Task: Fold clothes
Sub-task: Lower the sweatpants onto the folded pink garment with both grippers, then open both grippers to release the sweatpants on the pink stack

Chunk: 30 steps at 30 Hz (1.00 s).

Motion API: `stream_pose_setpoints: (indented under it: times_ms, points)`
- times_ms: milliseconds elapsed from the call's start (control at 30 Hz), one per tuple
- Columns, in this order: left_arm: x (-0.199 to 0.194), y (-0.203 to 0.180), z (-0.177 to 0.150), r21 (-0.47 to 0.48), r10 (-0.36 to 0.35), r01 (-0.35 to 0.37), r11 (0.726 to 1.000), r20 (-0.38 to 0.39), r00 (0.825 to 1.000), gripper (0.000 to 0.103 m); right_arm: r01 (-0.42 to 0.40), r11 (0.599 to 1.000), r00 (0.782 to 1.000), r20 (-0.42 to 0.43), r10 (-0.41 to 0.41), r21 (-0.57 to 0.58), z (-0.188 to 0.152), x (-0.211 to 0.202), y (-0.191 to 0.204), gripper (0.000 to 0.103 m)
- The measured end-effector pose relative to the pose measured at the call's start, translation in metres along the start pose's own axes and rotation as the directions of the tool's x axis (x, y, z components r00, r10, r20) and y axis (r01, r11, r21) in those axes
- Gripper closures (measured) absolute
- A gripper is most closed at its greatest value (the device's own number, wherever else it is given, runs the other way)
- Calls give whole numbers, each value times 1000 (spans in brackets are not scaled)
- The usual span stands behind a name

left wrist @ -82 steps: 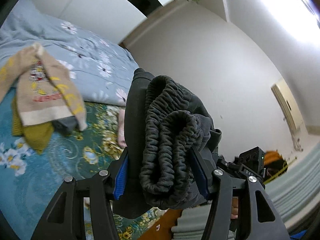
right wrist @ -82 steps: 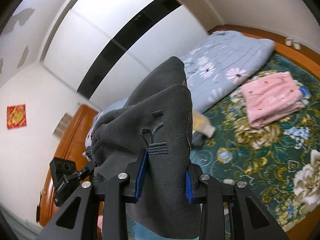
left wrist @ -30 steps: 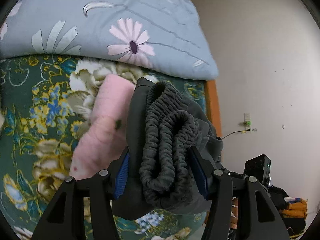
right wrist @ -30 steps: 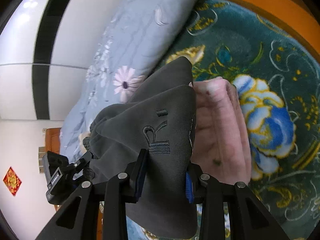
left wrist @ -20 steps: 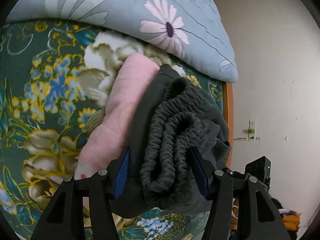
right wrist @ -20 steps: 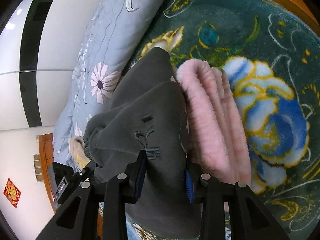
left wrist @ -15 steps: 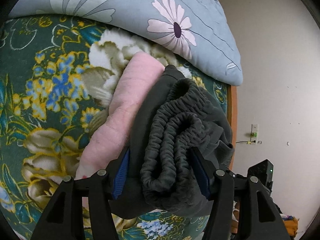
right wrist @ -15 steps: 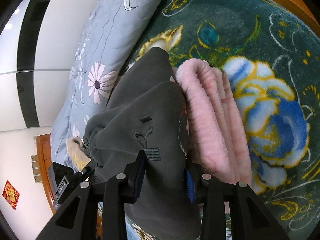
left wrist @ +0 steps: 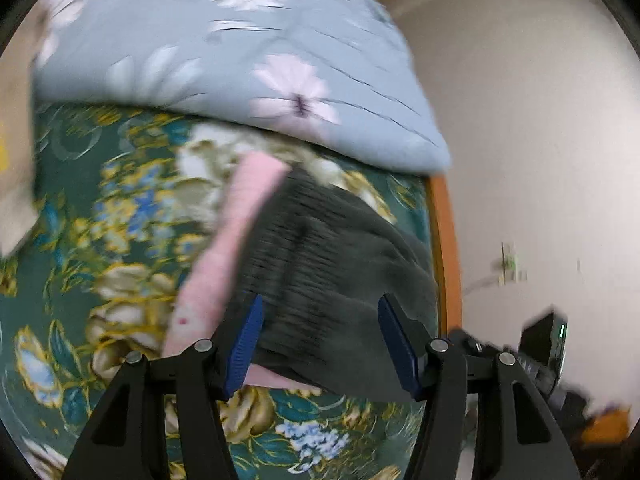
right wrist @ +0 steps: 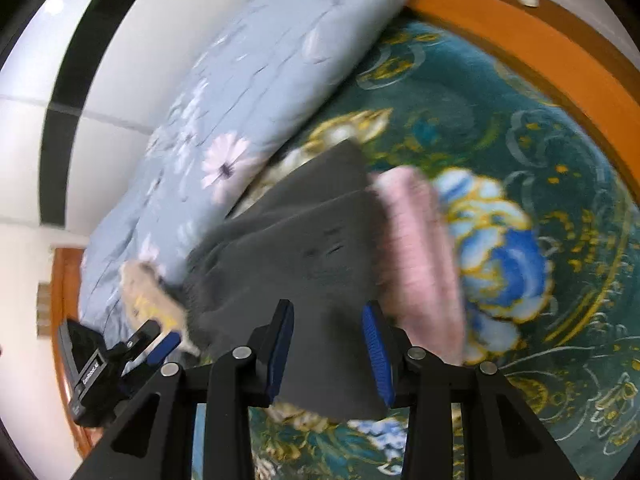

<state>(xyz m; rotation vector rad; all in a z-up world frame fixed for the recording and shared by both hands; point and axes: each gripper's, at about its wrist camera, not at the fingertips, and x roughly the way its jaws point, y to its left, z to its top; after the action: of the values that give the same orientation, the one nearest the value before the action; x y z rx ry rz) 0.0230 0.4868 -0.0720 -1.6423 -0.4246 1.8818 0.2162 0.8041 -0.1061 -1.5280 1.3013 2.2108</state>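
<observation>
A folded dark grey garment (left wrist: 332,248) (right wrist: 288,248) with an elastic waistband lies on top of a folded pink garment (left wrist: 236,232) (right wrist: 420,248) on the bed. My left gripper (left wrist: 322,342) hangs just in front of the waistband end, jaws apart, blue pads bare; grey cloth lies under and between them without being pinched. At the other end my right gripper (right wrist: 328,346) is the same: pads spread slightly wider than the flat grey edge between them. Both views are blurred by motion.
The bed has a dark green floral blanket (left wrist: 100,208) (right wrist: 520,140). A pale blue flowered quilt (left wrist: 224,60) (right wrist: 256,92) lies bunched behind the stack. A beige garment (right wrist: 148,292) sits to the left. The orange wooden bed frame (left wrist: 444,260) (right wrist: 520,36) borders the white wall (left wrist: 540,140).
The grey garment was carried over and set on the pink one. Both grippers have since drawn back from it, so the waistband and the far edge sit beyond the pads instead of being squeezed between them.
</observation>
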Motion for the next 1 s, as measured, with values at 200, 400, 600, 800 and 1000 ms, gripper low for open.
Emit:
stream_pose_setpoints:
  times_ms: [200,400,600,800,1000]
  points:
    - [29,-7,4,43,28,-26,999,-44,999,42,12,999,1000,-4,-12,-36,3,24,19,63]
    - [56,-3,26,27,37,-36,999,-61,997,42,5,999,1000,-14,-5,43,30,56,16,64]
    - [78,2,35,43,73,-69,997,-87,994,42,1,997,999,-39,2,73,42,75,10,64]
    - [77,-4,38,30,102,-99,995,-102,990,42,24,997,998,-52,-20,77,41,73,16,64]
    - [39,-17,4,59,150,-147,987,-47,988,42,11,998,1000,7,-11,55,13,29,29,64]
